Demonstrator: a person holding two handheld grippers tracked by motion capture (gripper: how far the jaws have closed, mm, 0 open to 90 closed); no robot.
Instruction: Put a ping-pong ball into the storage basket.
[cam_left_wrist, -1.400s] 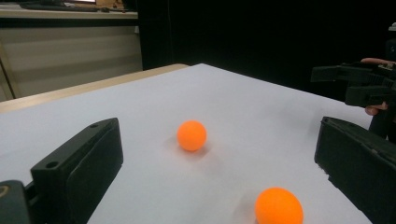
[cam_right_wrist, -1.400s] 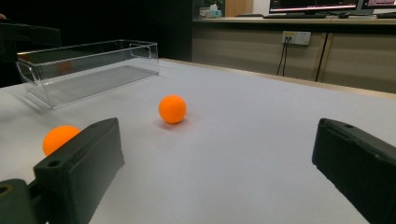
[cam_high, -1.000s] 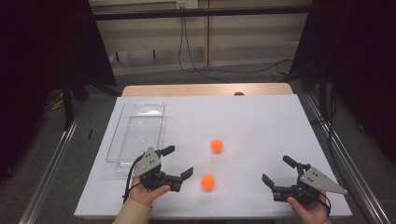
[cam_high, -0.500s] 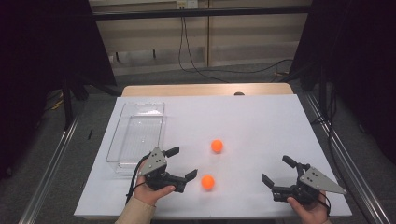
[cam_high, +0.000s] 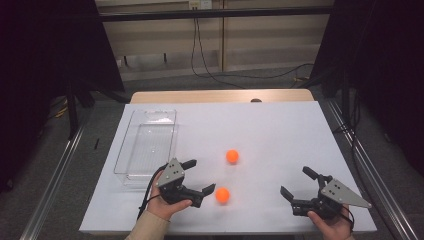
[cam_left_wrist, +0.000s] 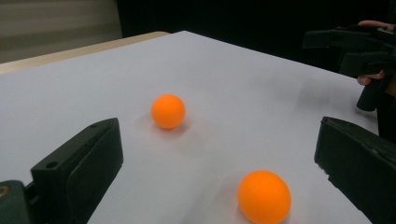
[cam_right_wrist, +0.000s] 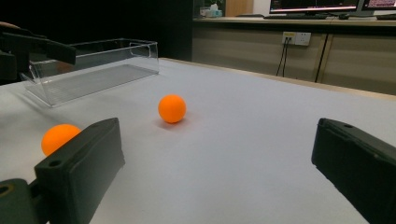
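Observation:
Two orange balls lie on the white table top. The near ball (cam_high: 222, 195) (cam_left_wrist: 264, 196) (cam_right_wrist: 58, 137) rests just right of my left gripper (cam_high: 202, 175) (cam_left_wrist: 219, 140), low between its open jaws and touching neither. Farther back sits the far ball (cam_high: 232, 156) (cam_left_wrist: 168, 111) (cam_right_wrist: 172, 108). At the front right, my right gripper (cam_high: 295, 181) (cam_right_wrist: 215, 140) is open and holds nothing, well away from both balls.
A clear plastic tray (cam_high: 147, 145) (cam_right_wrist: 93, 70), with nothing in it, stands at the left behind the left hand. The white table top (cam_high: 280, 130) is bare at the middle and right. Its front edge runs just below both hands.
My left gripper has moved a little to the right, closing in on the near ball. The right gripper and both balls have stayed put.

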